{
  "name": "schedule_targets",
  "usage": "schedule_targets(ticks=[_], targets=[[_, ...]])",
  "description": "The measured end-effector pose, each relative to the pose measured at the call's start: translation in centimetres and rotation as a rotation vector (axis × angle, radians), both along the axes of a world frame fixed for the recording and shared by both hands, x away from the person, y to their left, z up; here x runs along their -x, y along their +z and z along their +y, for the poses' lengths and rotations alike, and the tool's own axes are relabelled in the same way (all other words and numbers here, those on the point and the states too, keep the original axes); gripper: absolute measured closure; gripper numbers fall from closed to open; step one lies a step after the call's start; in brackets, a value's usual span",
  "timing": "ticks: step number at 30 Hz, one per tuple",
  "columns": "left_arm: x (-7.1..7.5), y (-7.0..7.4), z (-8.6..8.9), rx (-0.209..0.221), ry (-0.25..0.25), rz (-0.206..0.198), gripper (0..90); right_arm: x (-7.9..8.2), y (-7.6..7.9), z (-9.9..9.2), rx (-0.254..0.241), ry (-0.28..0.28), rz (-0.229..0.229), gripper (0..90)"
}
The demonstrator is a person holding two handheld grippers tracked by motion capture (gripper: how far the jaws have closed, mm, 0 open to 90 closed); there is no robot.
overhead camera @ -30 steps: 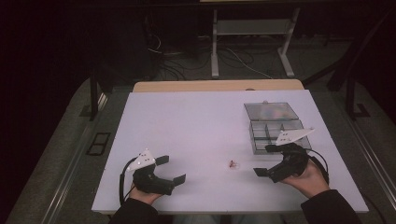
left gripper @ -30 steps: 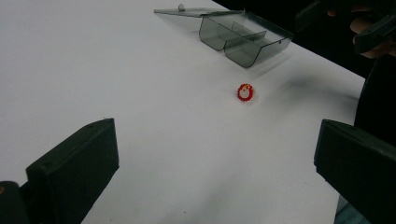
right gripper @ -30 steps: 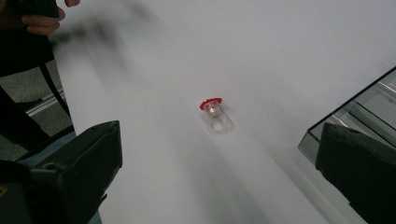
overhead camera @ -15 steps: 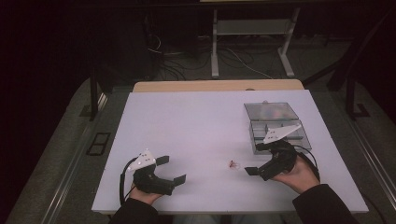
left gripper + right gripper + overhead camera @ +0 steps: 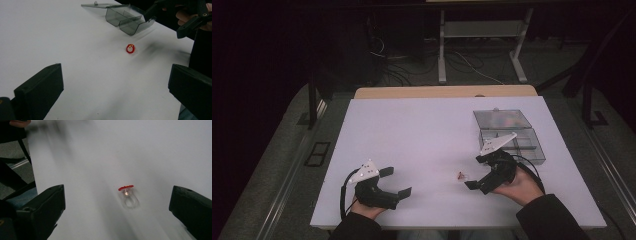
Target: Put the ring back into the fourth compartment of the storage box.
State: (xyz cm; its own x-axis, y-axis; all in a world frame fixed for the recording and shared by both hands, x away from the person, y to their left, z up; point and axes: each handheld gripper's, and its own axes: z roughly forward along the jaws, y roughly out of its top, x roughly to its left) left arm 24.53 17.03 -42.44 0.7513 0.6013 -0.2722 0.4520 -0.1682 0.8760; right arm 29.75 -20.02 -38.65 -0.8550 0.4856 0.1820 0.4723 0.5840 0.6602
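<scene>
Ring: lies on table, ahead between right gripper's spread jaws; red top apparently up. Left gripper: spread, well apart.

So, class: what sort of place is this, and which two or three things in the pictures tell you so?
Probably a lab or recording workspace, not a home: a plain white table on a dark floor, loose cables around a metal stand behind it, and a person holding a camera-fitted gripper in each hand.
</scene>
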Motion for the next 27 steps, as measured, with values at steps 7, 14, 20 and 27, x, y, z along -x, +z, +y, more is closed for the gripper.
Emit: schedule_targets(ticks=[7, 14, 20, 27], targets=[[0.0, 0.0, 0.0, -0.002, -0.003, -0.002, 0.0, -0.6, -0.5, 0.7, 0.014, 0.009, 0.011, 0.0], [0.0, 0.0, 0.0, -0.002, -0.005, -0.002, 0.0, -1.2, -1.4, 1.4, 0.047, 0.021, 0.029, 0.0], [0.0, 0.0, -0.1, -0.003, -0.007, -0.001, 0.0, -1.7, -2.3, 1.9, 0.073, 0.032, 0.037, 0.0], [-0.1, 0.0, -0.1, -0.003, -0.008, 0.000, 0.0, -2.2, -3.1, 2.3, 0.107, 0.061, 0.034, 0.0]])
